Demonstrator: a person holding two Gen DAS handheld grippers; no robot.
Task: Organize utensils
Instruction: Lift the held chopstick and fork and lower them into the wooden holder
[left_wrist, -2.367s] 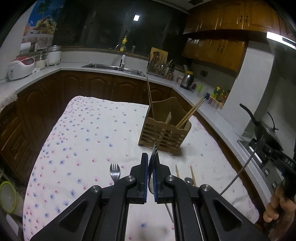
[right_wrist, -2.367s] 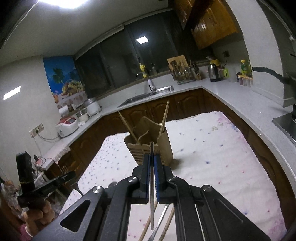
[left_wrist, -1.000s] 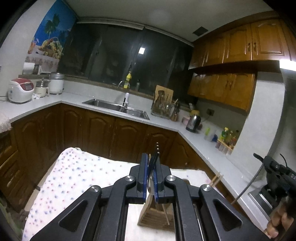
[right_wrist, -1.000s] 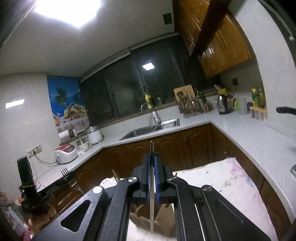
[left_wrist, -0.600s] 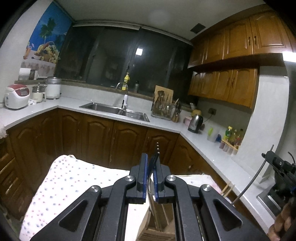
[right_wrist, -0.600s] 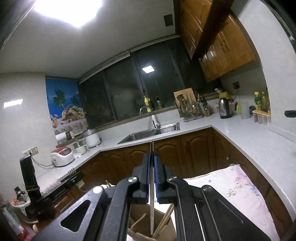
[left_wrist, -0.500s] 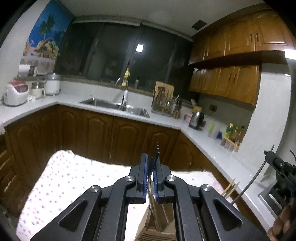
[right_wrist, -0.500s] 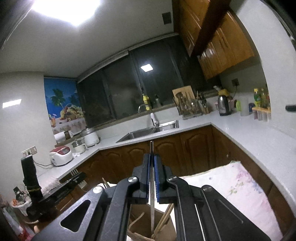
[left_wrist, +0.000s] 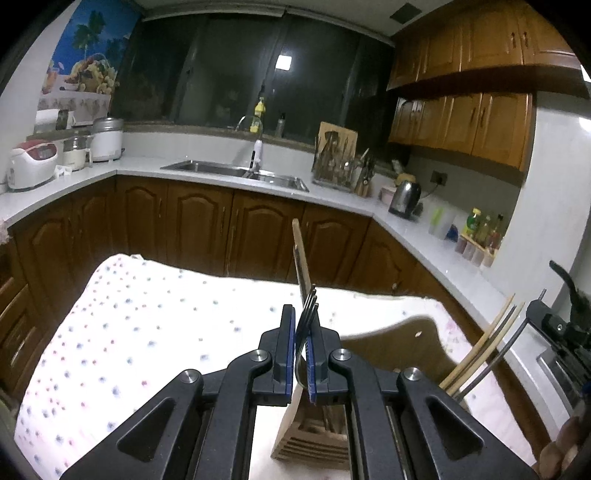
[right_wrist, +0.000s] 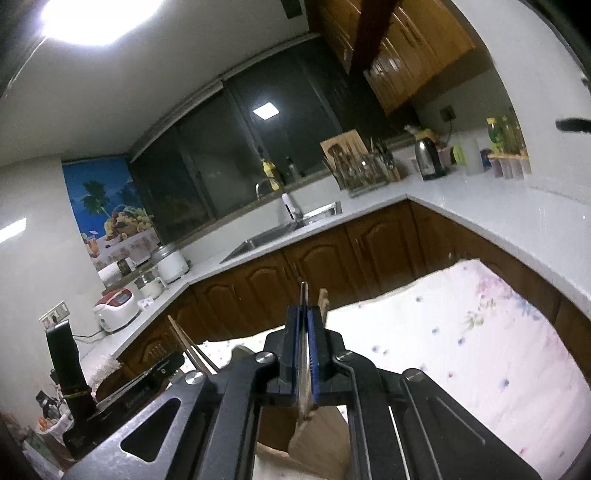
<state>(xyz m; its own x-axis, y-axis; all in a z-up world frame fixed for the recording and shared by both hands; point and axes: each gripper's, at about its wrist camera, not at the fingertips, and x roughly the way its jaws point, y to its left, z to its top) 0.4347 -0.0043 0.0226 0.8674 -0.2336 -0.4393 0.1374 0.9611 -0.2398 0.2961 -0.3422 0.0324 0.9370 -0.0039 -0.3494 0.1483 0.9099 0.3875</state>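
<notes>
Two grippers are in my view, and each is clamped on a utensil. My left gripper (left_wrist: 303, 345) has its blue-padded jaws closed on a dark metal fork (left_wrist: 308, 314), whose tines stick up past the fingertips while its handle runs down between the pads. Directly below that gripper stands the slatted wooden utensil holder (left_wrist: 314, 439), and the fork's lower end points into it, though I cannot tell whether it touches the bottom. A flat wooden stick (left_wrist: 301, 254) rises from the holder just behind the fork tines. At the holder's right side, a pair of pale wooden chopsticks (left_wrist: 480, 347) leans outward, with a thin metal handle (left_wrist: 495, 363) just beside them.

My right gripper (right_wrist: 303, 350) is pinched tight on a slim flat metal utensil (right_wrist: 303, 295); its tip stands above the fingertips and its lower part drops toward the same holder (right_wrist: 317, 432), which sits right under the jaws in the right wrist view. Which utensil this is I cannot tell.

The holder rests on a white cloth with small coloured dots (left_wrist: 140, 332) spread over the table. Beyond the holder runs a white countertop (left_wrist: 207, 177) with a steel sink (left_wrist: 236, 171), and to the holder's right a steel kettle (left_wrist: 404, 195) stands on that counter.
</notes>
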